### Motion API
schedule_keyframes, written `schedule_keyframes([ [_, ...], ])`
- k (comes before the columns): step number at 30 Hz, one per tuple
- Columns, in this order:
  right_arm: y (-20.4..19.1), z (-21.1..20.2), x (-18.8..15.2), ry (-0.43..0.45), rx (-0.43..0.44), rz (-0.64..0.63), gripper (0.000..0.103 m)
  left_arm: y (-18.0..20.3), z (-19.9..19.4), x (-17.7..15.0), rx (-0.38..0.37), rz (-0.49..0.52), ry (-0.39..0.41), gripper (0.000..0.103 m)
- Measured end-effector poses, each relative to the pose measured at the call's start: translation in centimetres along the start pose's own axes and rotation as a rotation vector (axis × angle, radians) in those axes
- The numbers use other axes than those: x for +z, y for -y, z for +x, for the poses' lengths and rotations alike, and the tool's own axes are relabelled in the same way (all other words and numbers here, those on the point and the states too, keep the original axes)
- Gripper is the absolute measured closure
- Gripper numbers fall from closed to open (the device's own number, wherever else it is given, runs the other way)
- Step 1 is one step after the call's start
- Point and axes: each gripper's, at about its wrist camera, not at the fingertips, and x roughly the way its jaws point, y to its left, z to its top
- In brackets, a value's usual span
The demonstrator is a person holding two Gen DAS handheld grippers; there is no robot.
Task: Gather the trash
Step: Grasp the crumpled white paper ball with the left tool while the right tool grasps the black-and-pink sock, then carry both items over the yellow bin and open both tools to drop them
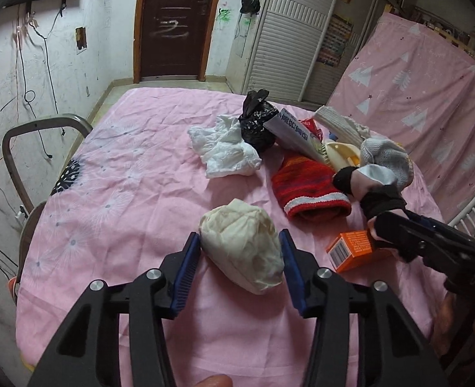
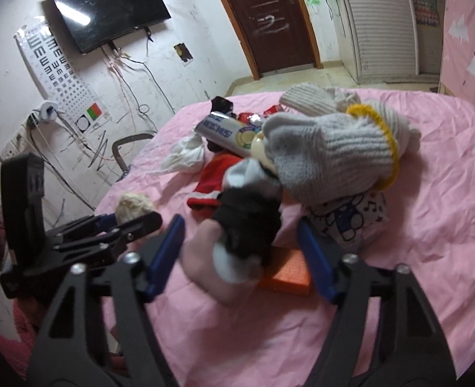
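A crumpled cream paper wad (image 1: 242,243) lies on the pink cloth between the blue pads of my left gripper (image 1: 240,242); the jaws stand open around it, pads close to its sides. The wad also shows in the right wrist view (image 2: 134,206). My right gripper (image 2: 240,238) is open around a black, pink and white sock (image 2: 237,235), which lies partly over an orange box (image 2: 285,274). In the left wrist view the right gripper (image 1: 379,229) sits at the box (image 1: 350,250). A white crumpled bag (image 1: 224,148), black bag (image 1: 256,119) and toothpaste box (image 1: 295,132) lie further back.
A red knit sock (image 1: 308,187), grey gloves (image 2: 327,151) and a printed cloth (image 2: 350,219) are heaped on the round pink-covered table (image 1: 124,177). A metal chair (image 1: 21,148) stands at the left edge. A pink-draped bed (image 1: 424,96) is at right.
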Motion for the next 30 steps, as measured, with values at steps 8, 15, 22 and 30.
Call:
schedule_keyframes([
  [8, -0.3, -1.3, -0.5, 0.047, 0.019, -0.032, 0.062, -0.5, 0.1, 0.2, -0.068, -0.043, 0.025, 0.064],
  [15, 0.3, -4.7, -0.4, 0.127, 0.031, -0.035, 0.062, 1.9, -2.2, 0.6, -0.024, 0.010, 0.103, 0.064],
  [22, 2.2, -8.3, -0.4, 0.211, 0.032, 0.005, 0.062, 4.8, -4.8, 1.3, -0.008, 0.053, 0.155, 0.064],
  [30, 7.5, -13.6, -1.5, 0.317, -0.038, 0.103, 0.062, 10.7, -6.3, 2.1, -0.051, 0.154, 0.186, 0.064],
])
